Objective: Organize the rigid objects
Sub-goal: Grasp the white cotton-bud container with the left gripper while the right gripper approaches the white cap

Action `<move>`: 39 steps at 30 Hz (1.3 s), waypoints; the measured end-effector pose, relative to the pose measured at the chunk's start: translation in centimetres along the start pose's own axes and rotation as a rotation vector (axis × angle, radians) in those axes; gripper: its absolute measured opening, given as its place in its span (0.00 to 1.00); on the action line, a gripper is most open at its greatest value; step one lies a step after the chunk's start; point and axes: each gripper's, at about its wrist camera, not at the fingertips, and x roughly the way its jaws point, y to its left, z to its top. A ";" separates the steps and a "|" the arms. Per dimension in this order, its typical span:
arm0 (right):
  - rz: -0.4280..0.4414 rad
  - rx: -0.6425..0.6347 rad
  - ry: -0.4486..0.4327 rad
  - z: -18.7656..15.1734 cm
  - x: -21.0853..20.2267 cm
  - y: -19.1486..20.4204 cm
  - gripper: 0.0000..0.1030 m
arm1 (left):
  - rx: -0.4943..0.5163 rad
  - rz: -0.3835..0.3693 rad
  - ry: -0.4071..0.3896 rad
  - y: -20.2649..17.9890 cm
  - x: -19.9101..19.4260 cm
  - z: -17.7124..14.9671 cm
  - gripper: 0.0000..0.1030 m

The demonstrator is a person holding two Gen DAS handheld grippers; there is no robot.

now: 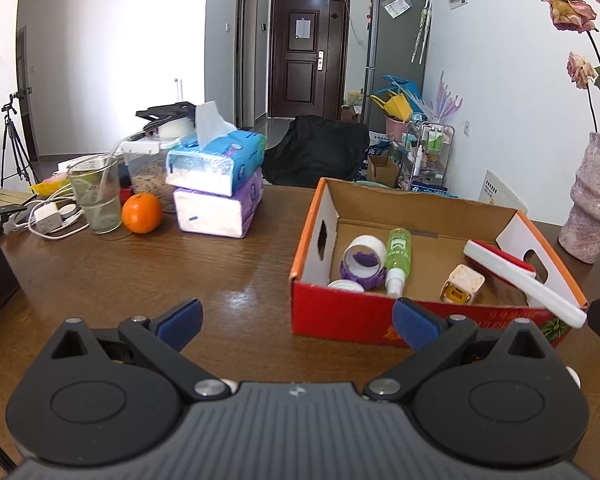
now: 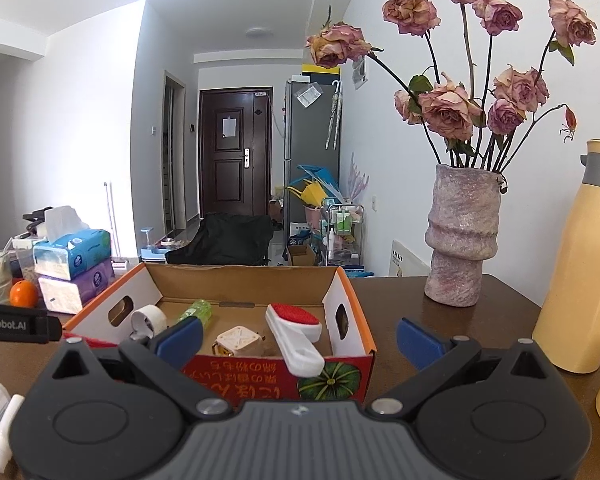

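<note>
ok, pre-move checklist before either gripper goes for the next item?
1. Left gripper open and holding nothing: ok.
2. Right gripper open and holding nothing: ok.
3. Cardboard box upright, top open, bare floor left in the middle: ok.
4. Items already in the box settled: green spray bottle, tape roll and cube adapter lie inside: ok. Lint brush has its handle sticking out over the front rim: not ok.
5. Clearance on the right: vase and yellow bottle stand close to the box: cannot tell whether there is room.
6. Next target chosen: cannot tell.
</note>
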 end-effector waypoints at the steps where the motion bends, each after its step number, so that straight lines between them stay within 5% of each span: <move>1: 0.001 0.000 0.001 -0.2 -0.3 0.0 1.00 | -0.001 0.001 0.002 0.2 -0.2 -0.2 1.00; 22: 0.000 -0.014 0.060 -4.1 -3.3 0.9 1.00 | -0.001 0.042 0.051 4.7 -2.5 -3.7 1.00; 39: 0.016 -0.019 0.111 -6.3 -3.4 2.0 1.00 | -0.022 0.094 0.141 8.8 0.0 -5.8 1.00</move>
